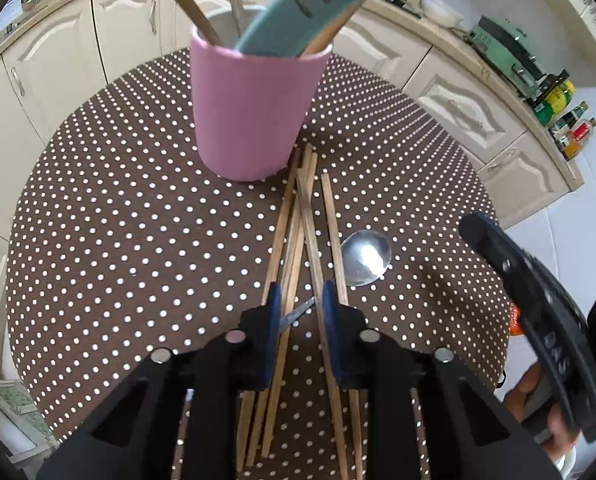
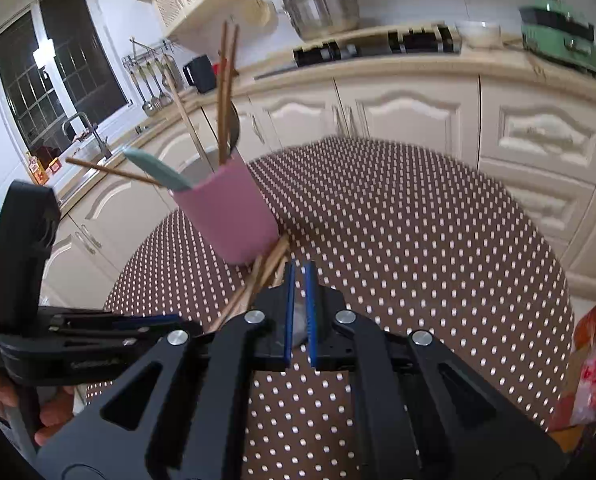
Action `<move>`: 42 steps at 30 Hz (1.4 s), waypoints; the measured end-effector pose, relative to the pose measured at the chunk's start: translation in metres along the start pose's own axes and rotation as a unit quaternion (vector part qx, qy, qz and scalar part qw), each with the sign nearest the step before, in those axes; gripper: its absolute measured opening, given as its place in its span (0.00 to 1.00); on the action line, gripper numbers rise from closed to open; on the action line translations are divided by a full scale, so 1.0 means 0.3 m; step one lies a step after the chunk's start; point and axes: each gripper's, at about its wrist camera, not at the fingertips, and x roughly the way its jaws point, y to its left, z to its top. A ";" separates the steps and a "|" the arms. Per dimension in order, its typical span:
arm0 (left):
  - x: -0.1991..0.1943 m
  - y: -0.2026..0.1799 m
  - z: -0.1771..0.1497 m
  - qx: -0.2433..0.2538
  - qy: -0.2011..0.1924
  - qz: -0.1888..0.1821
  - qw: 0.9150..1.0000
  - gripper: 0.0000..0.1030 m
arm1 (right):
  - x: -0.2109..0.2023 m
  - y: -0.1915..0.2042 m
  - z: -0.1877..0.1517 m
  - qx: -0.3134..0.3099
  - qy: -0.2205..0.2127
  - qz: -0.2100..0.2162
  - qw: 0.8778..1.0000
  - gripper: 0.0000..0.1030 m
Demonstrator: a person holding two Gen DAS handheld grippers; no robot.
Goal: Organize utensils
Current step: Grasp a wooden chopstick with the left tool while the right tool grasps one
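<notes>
With your left gripper (image 1: 298,300) half-closed astride the chopsticks (image 1: 298,216) and your right gripper (image 2: 300,280) shut empty, you needed to clamp squarely before lifting toward the pink cup (image 1: 253,112).

L gripper (image 1: 298,300) sits at 6 o'clock, blue pads either side of a bundle of wooden chopsticks (image 1: 304,216) on the polka-dot tablecloth (image 1: 137,220); can't tell if pads press. Pink cup (image 1: 253,112) w/ teal spatula (image 1: 306,4) at 12, just beyond chopstick tips. Metal spoon (image 1: 365,257) just R of bundle; other gripper (image 1: 538,320) at 4 o'clock.
</notes>
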 end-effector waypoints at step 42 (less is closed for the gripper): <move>0.057 -0.017 0.083 -0.046 -0.049 0.008 0.998 0.05 | 0.180 0.134 -0.051 -0.017 0.172 0.018 0.985 0.43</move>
